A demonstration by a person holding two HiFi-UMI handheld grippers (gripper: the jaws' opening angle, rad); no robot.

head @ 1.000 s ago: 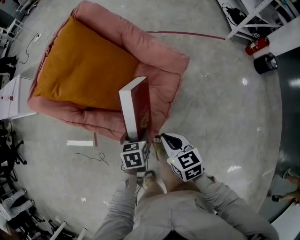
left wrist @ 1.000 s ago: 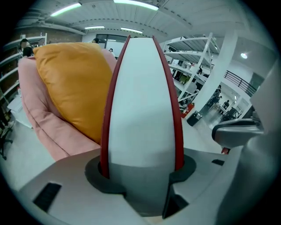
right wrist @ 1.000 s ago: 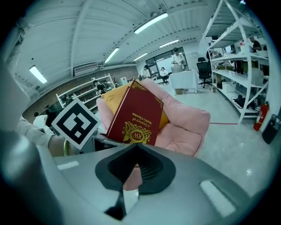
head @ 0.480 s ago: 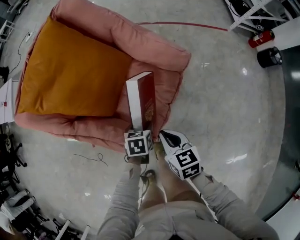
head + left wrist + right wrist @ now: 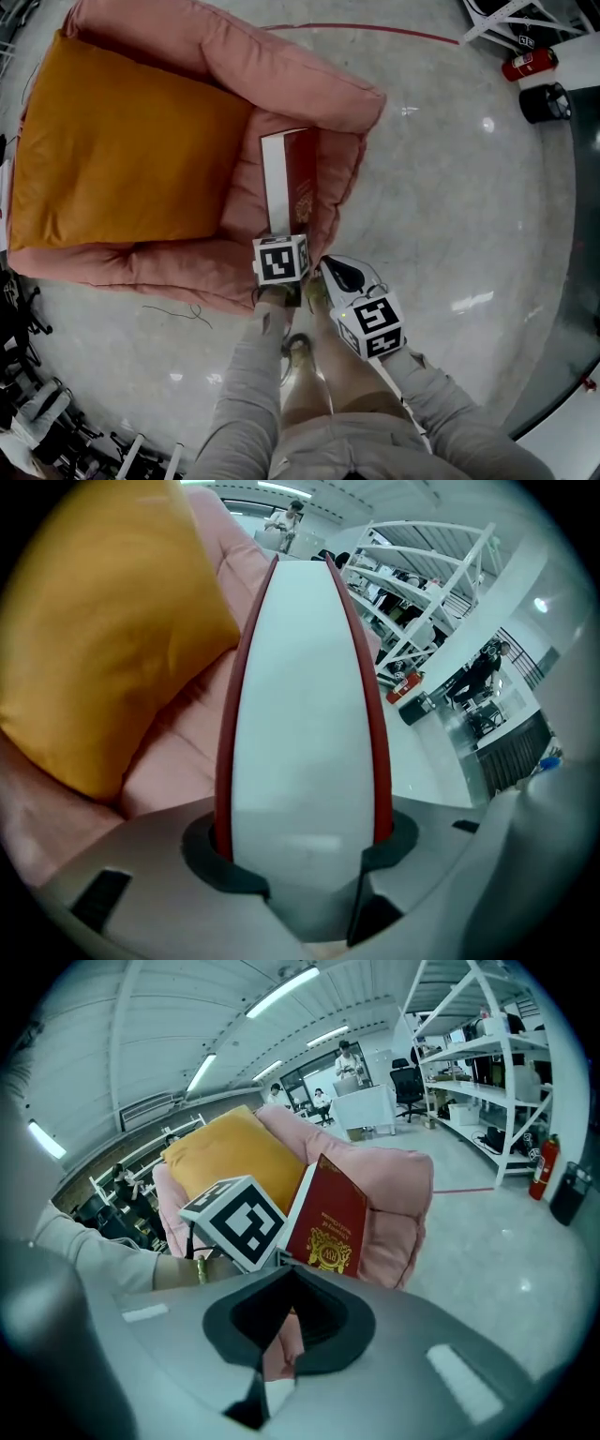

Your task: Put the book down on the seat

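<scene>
A thick red book [image 5: 292, 178] with white page edges stands on edge in my left gripper [image 5: 280, 234], whose jaws are shut on its lower end. It hangs over the right arm of the pink armchair [image 5: 309, 84], beside the orange seat cushion [image 5: 122, 159]. In the left gripper view the book [image 5: 305, 714] fills the gap between the jaws of the left gripper [image 5: 300, 855], cushion [image 5: 103, 621] to its left. My right gripper [image 5: 341, 276] is just right of the left one, shut and empty. The right gripper view shows the book's cover [image 5: 328, 1218] beyond the right gripper [image 5: 281, 1335].
Polished grey floor surrounds the chair. A red fire extinguisher [image 5: 530, 64] and a black bin [image 5: 545, 101] stand at the far right. White shelving [image 5: 487, 1063] rises on the right. A thin cable [image 5: 178, 314] lies on the floor left of my legs.
The left gripper and book have moved forward, from the chair's outer edge to over its arm and nearer the cushion. The right gripper has kept its place beside the left one.
</scene>
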